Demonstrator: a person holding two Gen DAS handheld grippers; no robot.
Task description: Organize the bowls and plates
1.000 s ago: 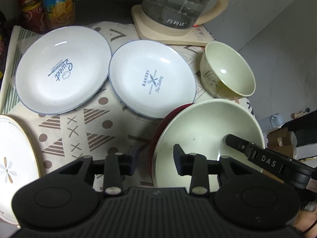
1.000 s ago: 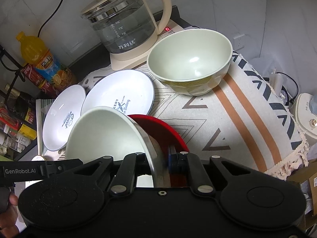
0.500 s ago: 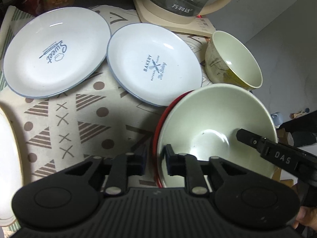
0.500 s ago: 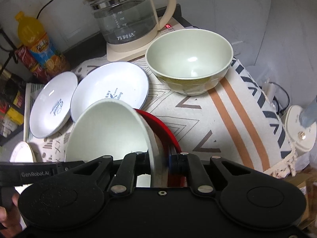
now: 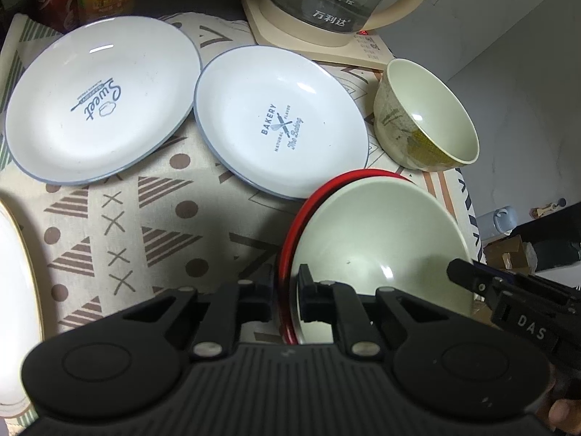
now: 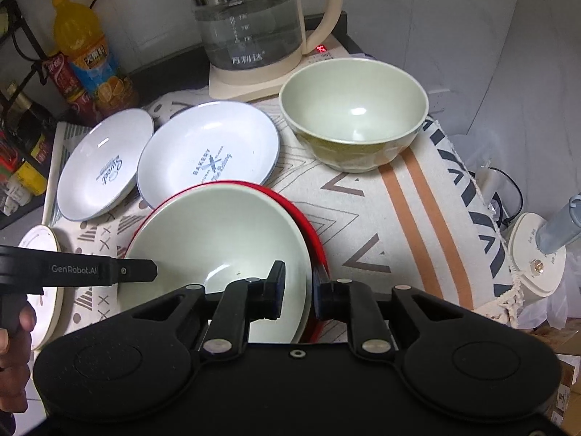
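A pale green bowl (image 5: 381, 239) (image 6: 225, 232) sits nested in a red bowl (image 5: 290, 239) (image 6: 308, 225) on the patterned cloth. My left gripper (image 5: 287, 290) (image 6: 154, 272) is shut on both rims at their left side. My right gripper (image 6: 299, 290) (image 5: 454, 272) straddles the same rims on the opposite side. Its jaws are opening, and the inner pad stands off the green rim. A second pale bowl with a yellow pattern (image 5: 428, 127) (image 6: 356, 116) stands behind. The Bakery plate (image 5: 279, 120) (image 6: 210, 160) and the Sweet plate (image 5: 98, 98) (image 6: 105, 167) lie side by side to the left.
A glass kettle on a cream base (image 5: 326, 0) (image 6: 254, 18) stands at the back, with bottles (image 6: 83, 47) at the back left. A gold-rimmed white plate (image 5: 14, 272) (image 6: 40, 243) lies at the near left. The cloth's fringed edge (image 6: 508, 254) drops off on the right.
My left gripper has closed onto the bowls' rims. The right jaws have parted, and the green bowl, tipped up before, now lies flatter in the red one.
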